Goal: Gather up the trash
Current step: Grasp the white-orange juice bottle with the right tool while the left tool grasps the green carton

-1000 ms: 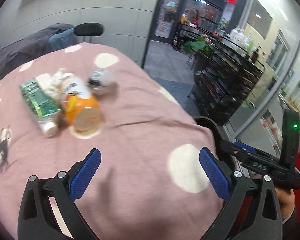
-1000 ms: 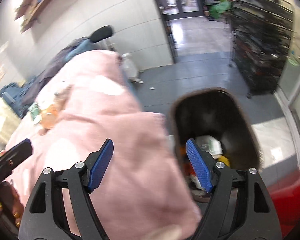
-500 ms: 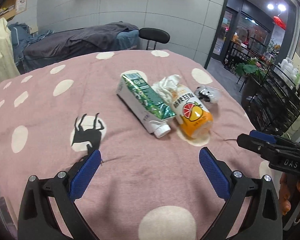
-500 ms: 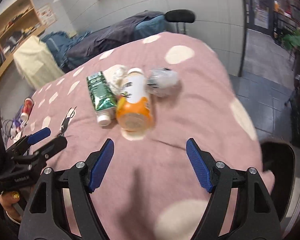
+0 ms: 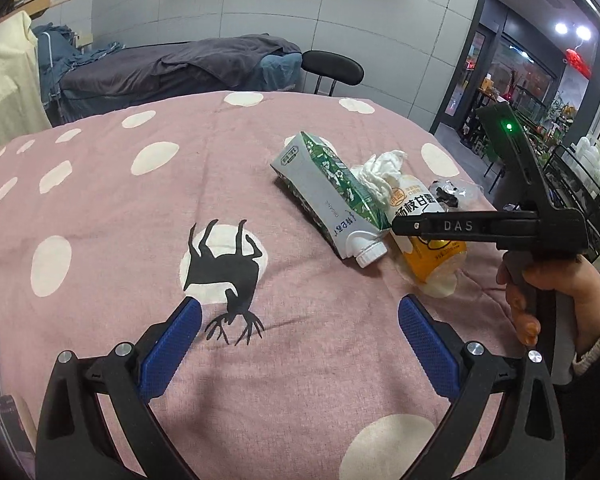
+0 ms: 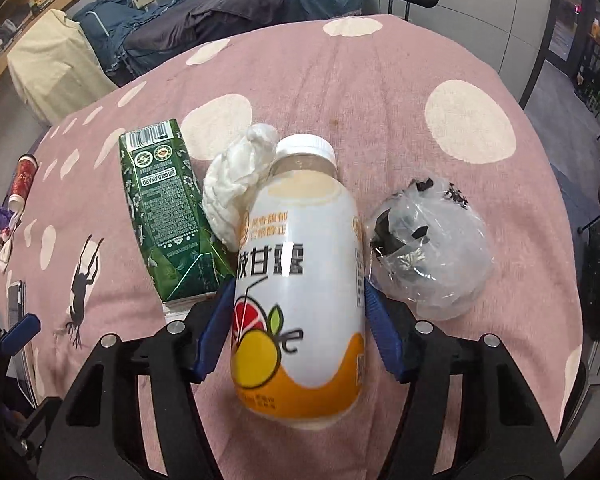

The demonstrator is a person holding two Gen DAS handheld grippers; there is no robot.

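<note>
Trash lies on a pink polka-dot tablecloth [image 5: 140, 216]: a green carton [image 6: 164, 208], a crumpled white tissue [image 6: 236, 180], a white and orange juice bottle [image 6: 300, 280] and a clear plastic wrapper [image 6: 432, 248]. My right gripper [image 6: 298, 332] has its blue pads on both sides of the lying bottle, touching or nearly touching it. In the left wrist view the carton [image 5: 324, 192], tissue [image 5: 380, 172] and bottle [image 5: 428, 240] lie at the right, with the right gripper over the bottle. My left gripper [image 5: 300, 344] is open and empty above the cloth near a black deer print.
A red cup [image 6: 22, 176] lies at the far left of the table and a phone [image 6: 14, 304] near the left edge. A black chair [image 5: 332, 68] and a covered bed [image 5: 172, 68] stand behind the table. Black shelving [image 5: 580, 176] stands at the right.
My right gripper swung from the black bin to the table, moved in and now brackets the juice bottle. My left gripper turned left and now faces the table's middle.
</note>
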